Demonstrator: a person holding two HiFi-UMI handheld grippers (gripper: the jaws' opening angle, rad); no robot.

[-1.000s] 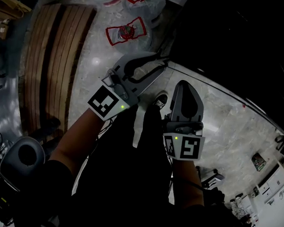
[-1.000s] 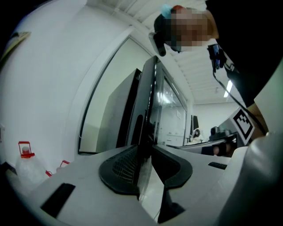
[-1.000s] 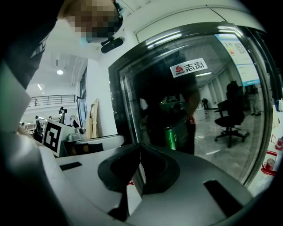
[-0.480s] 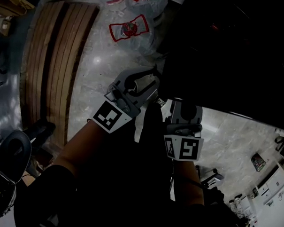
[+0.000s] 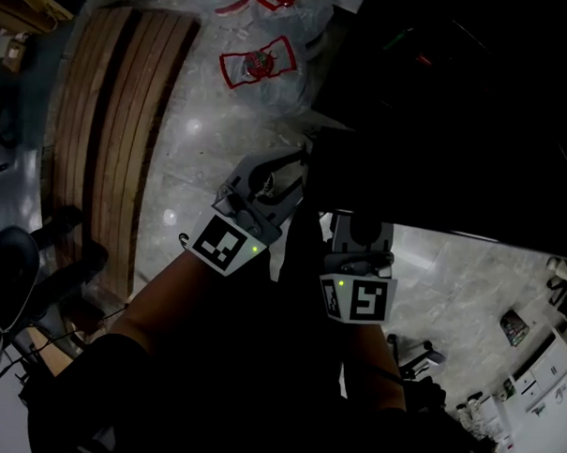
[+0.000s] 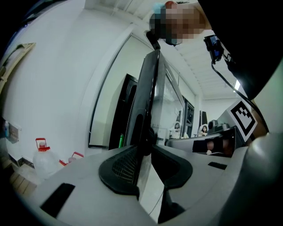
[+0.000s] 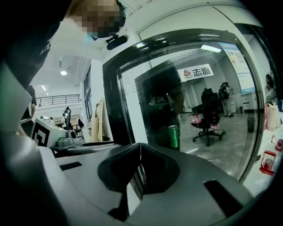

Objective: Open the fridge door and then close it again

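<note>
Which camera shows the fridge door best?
Right gripper view: the door faces it, nearly whole, glass front included. Left gripper view shows it edge-on, between the fingers. Head view shows only a dark shape from above.

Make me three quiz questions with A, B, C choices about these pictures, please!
1. Where is the water jug? A on the floor; B on a table; C in a sink.
2. What colour is the can in the right gripper view? A yellow; B green; C pink.
3. What do the left gripper jaws hold? A nothing; B a bottle; C the fridge door edge.

Answers:
1 A: the head view shows it sitting on the floor.
2 B: it shows bright green.
3 C: the dark door edge is clamped between the jaws in the left gripper view.
</note>
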